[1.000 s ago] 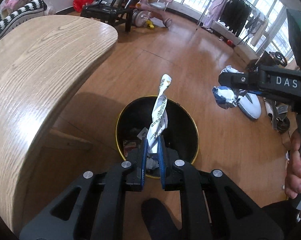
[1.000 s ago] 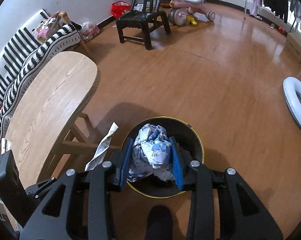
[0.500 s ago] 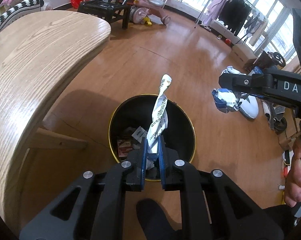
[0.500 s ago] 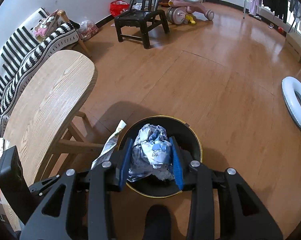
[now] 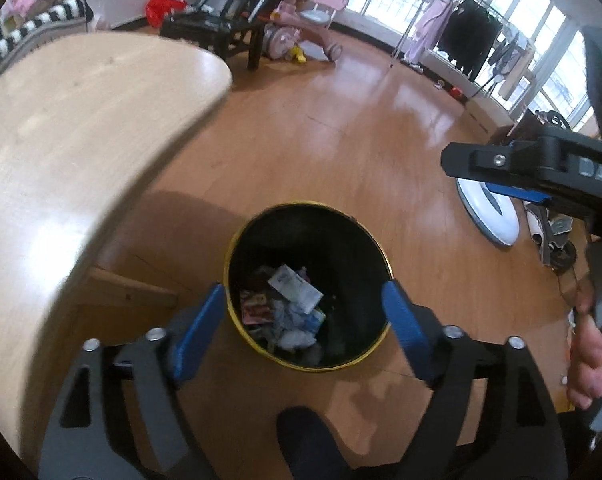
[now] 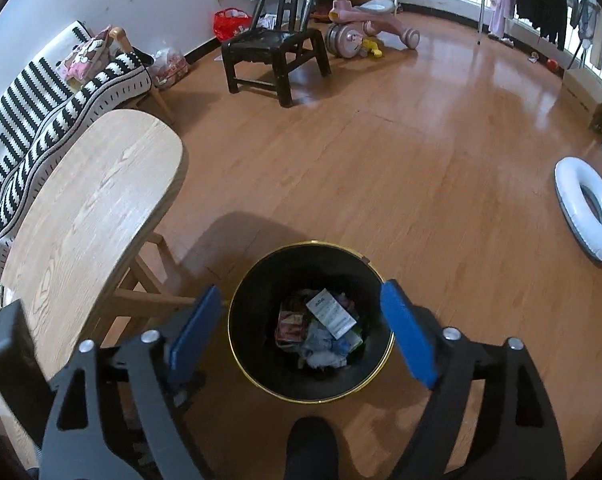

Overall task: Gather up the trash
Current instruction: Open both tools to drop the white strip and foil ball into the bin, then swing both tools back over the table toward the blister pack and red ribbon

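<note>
The trash [image 6: 325, 328] lies at the bottom of the round black bin with the yellow rim [image 6: 237, 354]: a white printed slip on top, crumpled pale paper beneath it, a reddish wrapper to one side. The bin stands on the wooden floor [image 6: 421, 160] just beside the pale oak table [image 6: 89, 216], near one of its legs.

Both grippers hang over the bin's mouth, pointing down into it. The left gripper [image 5: 303, 326] has just been opening; its blue pads stand wide apart and nothing is between them. The right gripper [image 6: 303, 326] has likewise just been opening, its jaws spread about as wide as the bin's mouth and holding nothing. From the left wrist view the right gripper's body shows off to the side, with the person's hand [image 5: 589, 360] on its handle.

I judge this the release step, and it looks done: the pieces sit inside, none draped on the rim. To finish it well, lift both tools straight up with the jaws kept wide, so no pad knocks the rim or tips the bin. Then scan for whatever remains; no loose litter shows on the floor nearby.
</note>
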{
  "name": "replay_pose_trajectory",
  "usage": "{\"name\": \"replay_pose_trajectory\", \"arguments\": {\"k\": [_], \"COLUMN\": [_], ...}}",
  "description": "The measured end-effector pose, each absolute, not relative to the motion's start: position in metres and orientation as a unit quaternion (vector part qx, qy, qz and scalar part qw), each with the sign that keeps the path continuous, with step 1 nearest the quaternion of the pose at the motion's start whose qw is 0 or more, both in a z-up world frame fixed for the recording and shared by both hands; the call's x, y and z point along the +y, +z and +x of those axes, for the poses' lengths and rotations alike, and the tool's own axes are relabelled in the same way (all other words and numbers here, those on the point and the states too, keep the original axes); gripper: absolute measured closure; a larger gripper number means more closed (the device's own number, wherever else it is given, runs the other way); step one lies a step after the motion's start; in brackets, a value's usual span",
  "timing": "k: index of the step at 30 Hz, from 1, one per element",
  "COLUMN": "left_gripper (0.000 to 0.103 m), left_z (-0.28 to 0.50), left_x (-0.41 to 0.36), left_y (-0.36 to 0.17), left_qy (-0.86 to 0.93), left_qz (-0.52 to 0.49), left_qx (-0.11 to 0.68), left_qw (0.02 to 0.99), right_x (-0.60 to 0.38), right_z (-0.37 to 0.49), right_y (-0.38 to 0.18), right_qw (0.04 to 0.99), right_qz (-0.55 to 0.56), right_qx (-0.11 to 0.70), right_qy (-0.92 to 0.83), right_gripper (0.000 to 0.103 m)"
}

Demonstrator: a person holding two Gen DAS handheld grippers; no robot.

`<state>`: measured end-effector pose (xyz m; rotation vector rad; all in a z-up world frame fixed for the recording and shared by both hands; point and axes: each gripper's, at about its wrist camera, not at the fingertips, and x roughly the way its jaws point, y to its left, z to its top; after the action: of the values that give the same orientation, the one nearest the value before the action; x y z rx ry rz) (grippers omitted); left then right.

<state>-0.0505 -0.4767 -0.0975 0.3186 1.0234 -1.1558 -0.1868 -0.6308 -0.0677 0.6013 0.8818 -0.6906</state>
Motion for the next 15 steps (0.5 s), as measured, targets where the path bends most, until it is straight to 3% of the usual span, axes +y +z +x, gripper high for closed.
{"name": "replay_pose_trajectory", "arguments": {"k": [4, 15], "left_gripper": [0.011, 0.008], "left_z": [-0.035, 0.029], "left_x": [-0.437, -0.258], "left_y": [-0.067, 0.005], "left_qy": [-0.5, -0.384], "left_qz": [0.136, 0.069], "left_qx": [0.437, 0.388], "left_qw": [0.736, 0.835], "right_x": [-0.618, -0.495], "right_z": [-0.177, -0.086], "right_y": [-0.053, 0.001], "right_qw": [0.821, 0.898], "right_qz": [0.269, 0.195], "right_qx": [0.389, 0.339], "right_qy": [-0.319, -0.2], "right_gripper": [0.012, 0.01]}}
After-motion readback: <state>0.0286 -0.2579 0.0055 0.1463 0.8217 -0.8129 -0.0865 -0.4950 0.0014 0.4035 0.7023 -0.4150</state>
